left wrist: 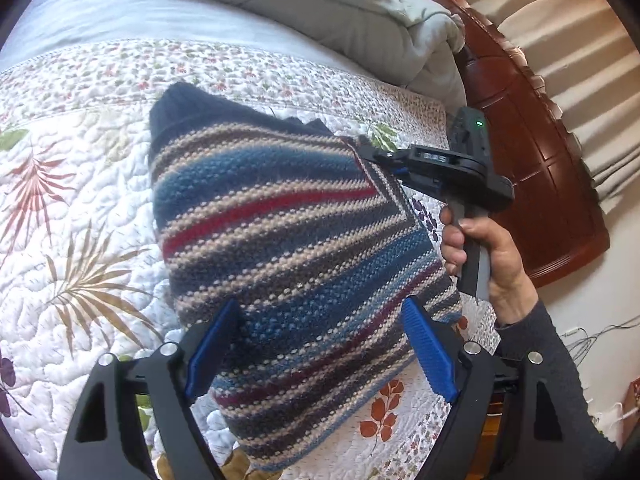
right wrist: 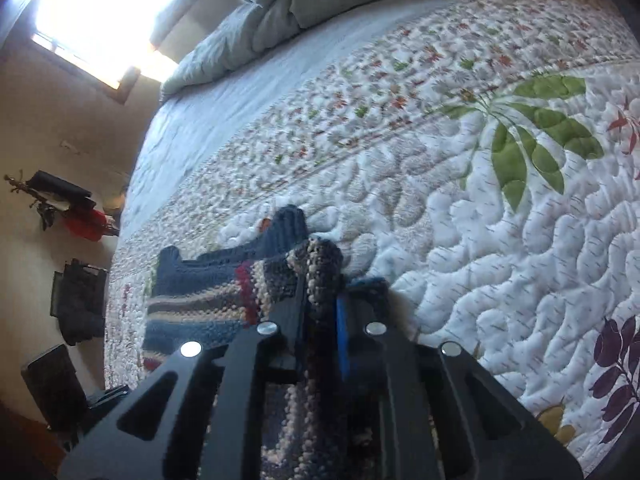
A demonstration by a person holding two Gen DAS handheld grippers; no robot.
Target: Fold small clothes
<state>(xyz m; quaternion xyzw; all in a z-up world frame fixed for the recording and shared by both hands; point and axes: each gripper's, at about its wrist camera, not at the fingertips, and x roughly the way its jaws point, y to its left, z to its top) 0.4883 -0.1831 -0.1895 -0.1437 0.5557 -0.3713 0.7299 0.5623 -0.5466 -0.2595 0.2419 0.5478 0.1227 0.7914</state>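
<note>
A striped knitted sweater in blue, red, tan and grey with a navy collar lies partly folded on the quilted bedspread. My left gripper hangs open over its near edge, blue pads apart on either side of the knit without pressing it. The right gripper, held by a person's hand, pinches the sweater's far right corner. In the right wrist view the right gripper is shut on a bunched fold of the sweater, which runs down between the jaws.
A rumpled grey-green duvet is piled at the head of the bed. A dark wooden headboard stands to the right, with pale curtains behind. Dark furniture lines the wall beyond the bed's far side.
</note>
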